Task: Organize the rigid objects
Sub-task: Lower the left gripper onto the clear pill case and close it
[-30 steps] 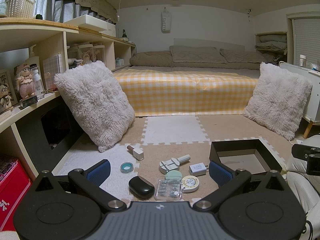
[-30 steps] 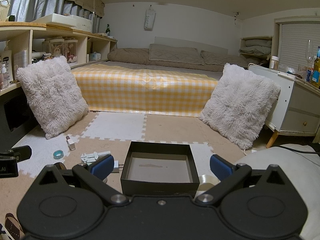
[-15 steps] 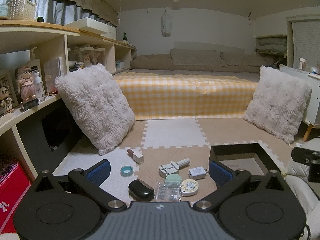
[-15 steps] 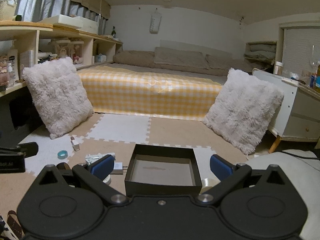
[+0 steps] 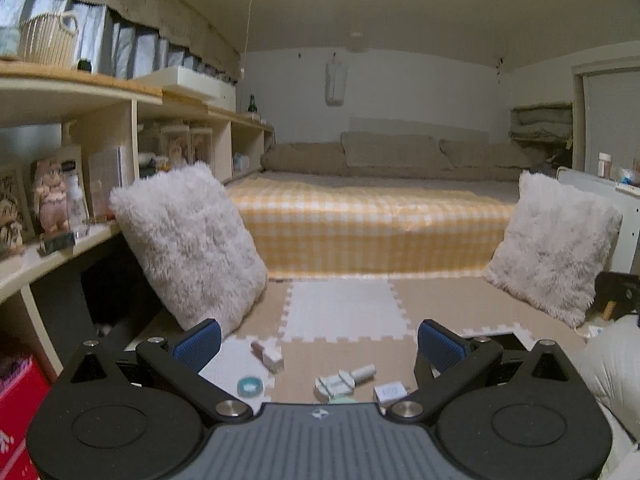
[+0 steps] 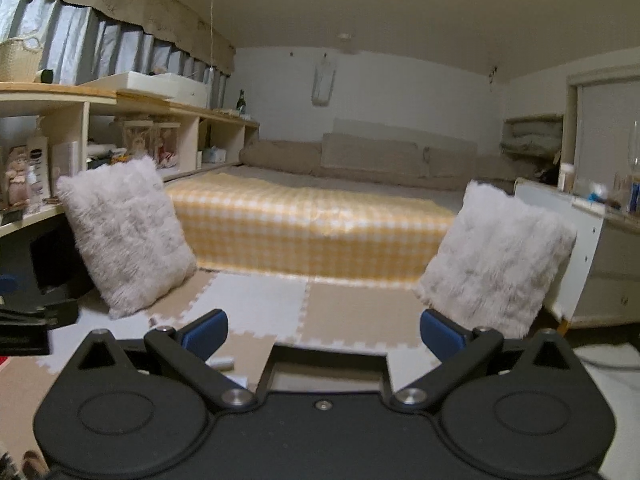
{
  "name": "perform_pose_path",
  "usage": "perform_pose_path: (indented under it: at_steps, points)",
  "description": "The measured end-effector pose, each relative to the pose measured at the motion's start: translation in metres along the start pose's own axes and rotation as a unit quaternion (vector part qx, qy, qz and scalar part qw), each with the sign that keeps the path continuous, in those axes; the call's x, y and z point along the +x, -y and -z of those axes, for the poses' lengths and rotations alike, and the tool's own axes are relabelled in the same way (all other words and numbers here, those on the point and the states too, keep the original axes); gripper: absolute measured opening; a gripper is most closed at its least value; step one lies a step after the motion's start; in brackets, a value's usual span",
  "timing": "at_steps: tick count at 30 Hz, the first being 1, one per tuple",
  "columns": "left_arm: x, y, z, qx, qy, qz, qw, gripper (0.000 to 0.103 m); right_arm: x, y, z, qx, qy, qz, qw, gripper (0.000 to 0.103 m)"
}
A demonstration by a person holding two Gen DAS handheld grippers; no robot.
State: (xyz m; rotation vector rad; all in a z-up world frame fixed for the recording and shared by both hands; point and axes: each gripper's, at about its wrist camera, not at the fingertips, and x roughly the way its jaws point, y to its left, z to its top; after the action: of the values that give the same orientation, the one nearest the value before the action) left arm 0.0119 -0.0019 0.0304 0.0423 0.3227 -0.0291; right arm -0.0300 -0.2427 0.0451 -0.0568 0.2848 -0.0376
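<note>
A home bedroom: low bed (image 5: 372,220), fluffy cushions (image 5: 188,248), cluttered shelves (image 5: 72,100).

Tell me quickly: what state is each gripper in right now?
Left gripper: open, holding nothing.
Right gripper: open, holding nothing.

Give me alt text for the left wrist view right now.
The open left gripper hovers low over a foam-tile floor, empty, above a teal tape roll, a white clamp-like tool, a white charger and a small stick-shaped item. Beyond are two fluffy pillows and a yellow-checked bed.
</note>
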Motion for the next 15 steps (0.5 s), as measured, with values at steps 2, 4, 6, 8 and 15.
perform_pose_path:
  at_steps: [2,4,6,8,15]
  points:
    - [0.005,0.001,-0.006,0.007,0.008,-0.003,0.9999,0.103,0.015,0.006,-0.007,0.000,-0.006,0.010,1.000,0.103]
    - [0.013,-0.001,-0.010,0.010,0.008,-0.010,0.9999,0.103,0.031,0.012,-0.011,0.006,-0.028,0.017,0.999,0.103]
    - [0.023,-0.005,-0.014,0.006,0.004,-0.012,0.9999,0.103,0.050,0.018,-0.015,0.011,-0.043,0.021,0.999,0.103]
    - [0.032,-0.010,-0.016,0.011,-0.004,-0.004,0.9999,0.103,0.069,0.023,-0.018,0.006,-0.052,0.029,0.998,0.103]
    - [0.068,-0.013,-0.020,0.045,-0.020,0.003,0.9988,0.103,0.136,0.039,-0.014,0.021,-0.097,0.058,0.993,0.103]
